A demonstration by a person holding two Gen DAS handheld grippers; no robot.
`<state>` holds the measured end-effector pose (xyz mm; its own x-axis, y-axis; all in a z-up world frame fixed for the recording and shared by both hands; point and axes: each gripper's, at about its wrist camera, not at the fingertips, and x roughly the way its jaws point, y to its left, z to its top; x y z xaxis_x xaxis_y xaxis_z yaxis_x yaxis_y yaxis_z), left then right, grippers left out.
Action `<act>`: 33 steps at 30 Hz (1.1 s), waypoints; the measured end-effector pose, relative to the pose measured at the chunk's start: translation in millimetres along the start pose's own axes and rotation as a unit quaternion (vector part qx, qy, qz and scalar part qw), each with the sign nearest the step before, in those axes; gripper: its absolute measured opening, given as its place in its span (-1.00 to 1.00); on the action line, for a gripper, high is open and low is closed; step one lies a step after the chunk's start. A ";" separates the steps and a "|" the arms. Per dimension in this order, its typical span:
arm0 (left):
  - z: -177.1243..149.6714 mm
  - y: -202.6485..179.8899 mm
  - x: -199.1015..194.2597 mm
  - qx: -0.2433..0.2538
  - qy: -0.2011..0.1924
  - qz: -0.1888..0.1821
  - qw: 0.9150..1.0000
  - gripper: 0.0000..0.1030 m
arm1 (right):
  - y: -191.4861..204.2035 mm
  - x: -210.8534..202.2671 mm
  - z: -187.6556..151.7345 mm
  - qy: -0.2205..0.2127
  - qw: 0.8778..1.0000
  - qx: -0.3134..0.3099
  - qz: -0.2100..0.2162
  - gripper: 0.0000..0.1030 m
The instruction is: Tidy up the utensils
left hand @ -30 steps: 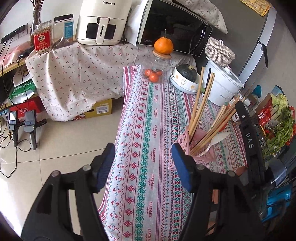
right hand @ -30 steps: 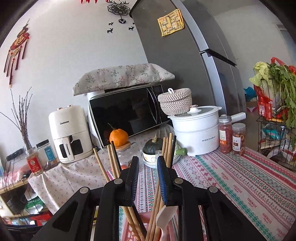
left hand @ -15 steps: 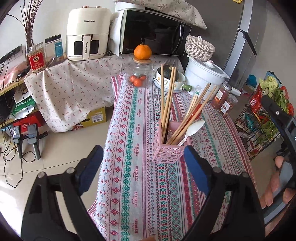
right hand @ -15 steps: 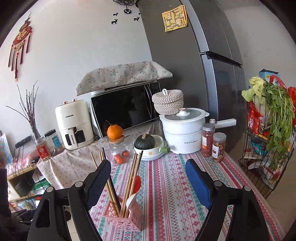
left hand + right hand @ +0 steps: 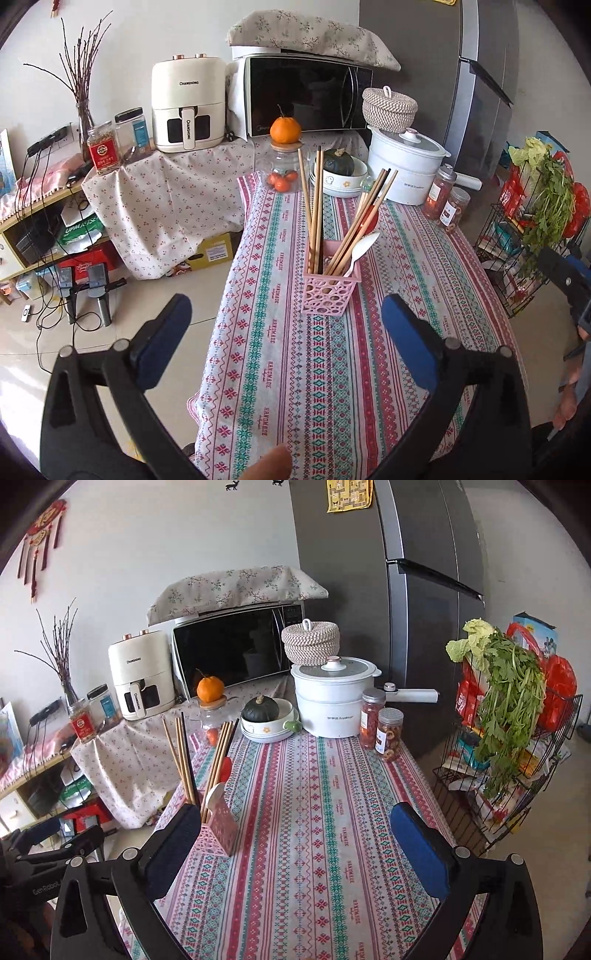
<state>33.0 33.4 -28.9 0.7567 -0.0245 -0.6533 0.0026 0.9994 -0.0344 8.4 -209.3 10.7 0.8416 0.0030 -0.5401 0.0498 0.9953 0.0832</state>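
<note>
Pink perforated plastic holder (image 5: 330,288) upright on the striped woven tablecloth (image 5: 295,369), packed with wooden chopsticks (image 5: 314,206) and a white spoon (image 5: 360,249), all leaning outward. Behind, at the table's far end: glass jar (image 5: 282,168) topped by an orange (image 5: 284,130), bowl with a dark squash (image 5: 339,165), white pot (image 5: 406,171). Further back, microwave (image 5: 306,98) under floral cloth. Left gripper (image 5: 286,338) spread wide, empty, well short of the holder. Right gripper (image 5: 295,843) likewise wide and empty, holder just beside its left pad.
</note>
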 end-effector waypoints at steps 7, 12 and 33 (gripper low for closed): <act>-4.0 -10.0 4.8 0.004 0.012 -0.007 1.000 0.99 | -17.5 0.8 -2.4 0.020 1.000 0.019 0.006 1.00; -3.2 -19.9 4.9 0.011 0.008 -0.011 1.000 0.99 | -13.7 7.3 -5.7 0.037 0.999 0.006 0.004 1.00; -4.0 -21.1 -2.9 0.013 -0.008 -0.007 1.000 0.99 | -3.8 21.0 -14.1 0.055 0.998 -0.006 0.000 1.00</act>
<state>28.1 12.3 -29.4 0.7667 -0.0388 -0.6408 0.0311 0.9992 -0.0233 18.3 -211.7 -12.7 0.7776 0.0124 -0.6287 0.0438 0.9963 0.0739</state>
